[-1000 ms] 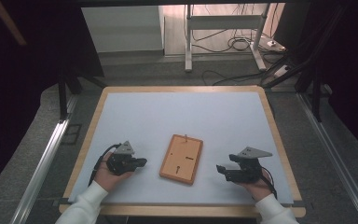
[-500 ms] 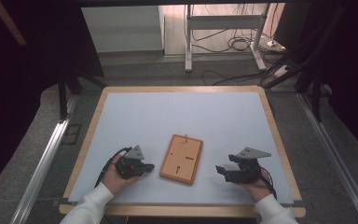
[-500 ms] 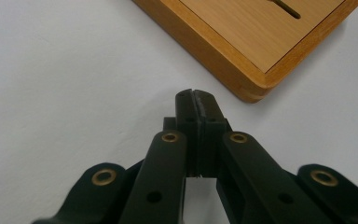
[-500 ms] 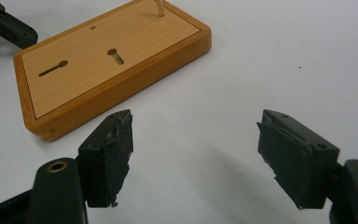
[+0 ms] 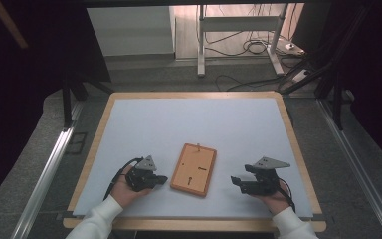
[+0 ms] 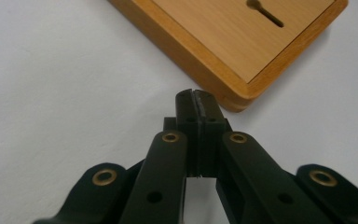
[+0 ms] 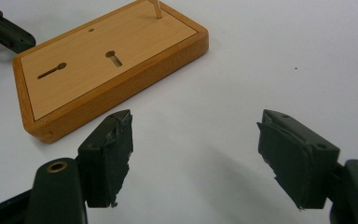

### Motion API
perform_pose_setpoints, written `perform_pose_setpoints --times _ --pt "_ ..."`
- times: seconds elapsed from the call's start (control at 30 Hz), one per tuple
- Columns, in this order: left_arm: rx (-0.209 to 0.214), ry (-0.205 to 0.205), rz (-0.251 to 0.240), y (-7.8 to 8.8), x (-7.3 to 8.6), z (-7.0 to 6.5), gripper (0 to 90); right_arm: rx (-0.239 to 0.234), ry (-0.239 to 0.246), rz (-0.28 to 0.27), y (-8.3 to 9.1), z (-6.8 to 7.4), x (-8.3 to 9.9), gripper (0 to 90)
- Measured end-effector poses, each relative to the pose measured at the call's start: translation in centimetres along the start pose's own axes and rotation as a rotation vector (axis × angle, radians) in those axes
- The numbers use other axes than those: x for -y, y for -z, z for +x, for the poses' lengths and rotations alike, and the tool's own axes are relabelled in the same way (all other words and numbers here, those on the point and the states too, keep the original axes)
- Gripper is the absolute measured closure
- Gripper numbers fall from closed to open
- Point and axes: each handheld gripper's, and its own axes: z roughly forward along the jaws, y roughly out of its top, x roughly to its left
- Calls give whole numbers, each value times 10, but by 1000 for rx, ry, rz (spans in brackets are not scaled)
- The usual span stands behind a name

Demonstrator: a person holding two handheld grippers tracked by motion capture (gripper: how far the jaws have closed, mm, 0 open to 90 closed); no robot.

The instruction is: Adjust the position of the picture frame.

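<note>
Since the earlier frames our left gripper (image 5: 155, 179) has slid toward the flat rectangular wooden plaque with keyhole slots (image 5: 194, 169), which has not shifted. Item: plaque, lying slot-side up on the pale blue table mat (image 5: 194, 124), near its front edge. Left gripper: just beside the plaque's left edge, jaws pressed together on nothing. Right gripper (image 5: 238, 183): well right of the plaque, jaws wide. We judge a nudge is intended; contact should be low and square on the rim.
</note>
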Motion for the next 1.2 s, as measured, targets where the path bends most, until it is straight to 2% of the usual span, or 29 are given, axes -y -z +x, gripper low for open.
perform_pose_setpoints --times 0.17,0.23,0.6,1.2 --pt "10 -11 4 -4 -3 -4 900 1 4 1 -1 0 0 262" --pt "-3 -18 16 -6 -5 -6 900 1 6 4 -1 0 0 262" --pt "6 2 11 -7 -4 -6 900 0 6 7 -1 -1 0 262" --pt "59 -30 26 -18 -15 -20 900 -11 -2 16 -3 1 0 261"
